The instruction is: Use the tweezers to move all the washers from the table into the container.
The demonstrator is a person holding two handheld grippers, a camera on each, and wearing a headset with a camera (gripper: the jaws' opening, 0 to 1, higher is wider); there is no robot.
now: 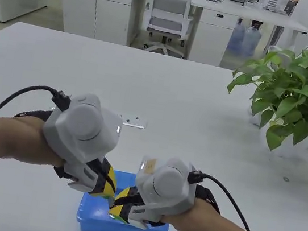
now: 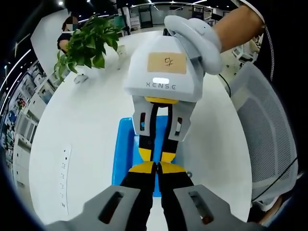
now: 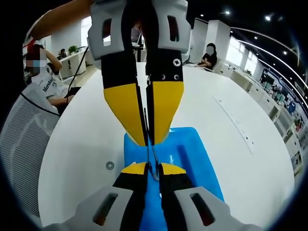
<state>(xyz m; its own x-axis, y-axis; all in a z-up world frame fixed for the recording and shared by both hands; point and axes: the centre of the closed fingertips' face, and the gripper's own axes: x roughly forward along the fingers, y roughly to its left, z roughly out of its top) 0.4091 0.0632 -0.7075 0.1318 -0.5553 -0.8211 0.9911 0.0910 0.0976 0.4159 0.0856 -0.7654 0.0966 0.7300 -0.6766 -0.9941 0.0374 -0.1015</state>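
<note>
The task looks barely begun or mid-way. One washer (image 3: 110,165) lies on the white counter (image 1: 174,95), lower left of the right gripper view, just beside the blue container (image 1: 121,228). Whether any washers are already inside cannot be told, as the grippers cover most of it. At bottom centre of the head view the two meet tip to tip above the container. The right gripper (image 3: 149,168) has its fingers narrow, pinching the thin tweezers (image 3: 150,154). The left gripper (image 2: 156,167), fingers also nearly together, seems to clamp the other end. At least that washer remains.
</note>
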